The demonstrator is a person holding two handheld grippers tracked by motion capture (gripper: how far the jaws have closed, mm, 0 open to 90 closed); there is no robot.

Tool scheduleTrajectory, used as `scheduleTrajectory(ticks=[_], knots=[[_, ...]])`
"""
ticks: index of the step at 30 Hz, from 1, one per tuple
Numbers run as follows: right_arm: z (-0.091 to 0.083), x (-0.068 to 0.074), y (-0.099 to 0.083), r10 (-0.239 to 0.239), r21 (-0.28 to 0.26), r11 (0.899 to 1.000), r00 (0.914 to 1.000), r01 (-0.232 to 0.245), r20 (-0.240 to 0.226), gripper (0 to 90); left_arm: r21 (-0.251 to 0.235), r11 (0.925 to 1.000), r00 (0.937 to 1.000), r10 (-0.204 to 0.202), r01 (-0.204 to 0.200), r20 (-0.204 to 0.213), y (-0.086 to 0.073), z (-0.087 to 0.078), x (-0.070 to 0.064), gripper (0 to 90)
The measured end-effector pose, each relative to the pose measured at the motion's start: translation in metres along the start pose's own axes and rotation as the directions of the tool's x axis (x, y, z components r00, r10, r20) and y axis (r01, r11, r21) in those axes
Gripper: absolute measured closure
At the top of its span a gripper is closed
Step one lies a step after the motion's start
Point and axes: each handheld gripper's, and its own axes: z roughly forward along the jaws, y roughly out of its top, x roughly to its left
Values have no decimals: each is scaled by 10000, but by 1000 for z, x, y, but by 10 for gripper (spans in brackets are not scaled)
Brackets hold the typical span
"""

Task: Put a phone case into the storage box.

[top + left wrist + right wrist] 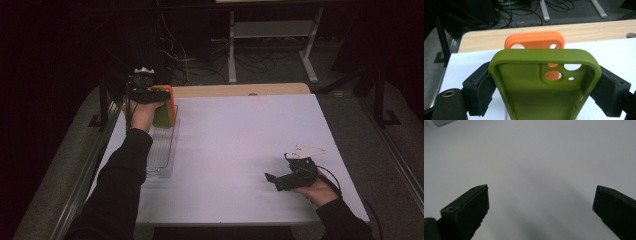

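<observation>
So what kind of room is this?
Probably a lab or workshop: a white table, tangled cables on the floor behind it, and a metal desk frame. The left gripper holds a green case.

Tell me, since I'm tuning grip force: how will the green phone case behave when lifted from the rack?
The green phone case looks like thin, matte silicone, so probably light and bendy. The left tool squeezes its side walls, which may bow inward. The matte surface likely resists slipping. The orange case stands close behind and might get nudged.
</observation>
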Motion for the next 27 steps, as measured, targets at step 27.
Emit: scheduleTrajectory(ticks=[27], knots=[[-2,0,1,-33,-74,10000,10000,33,-22,0,-111,9999,9977,27,-35,-677,-14,30,-6,43]])
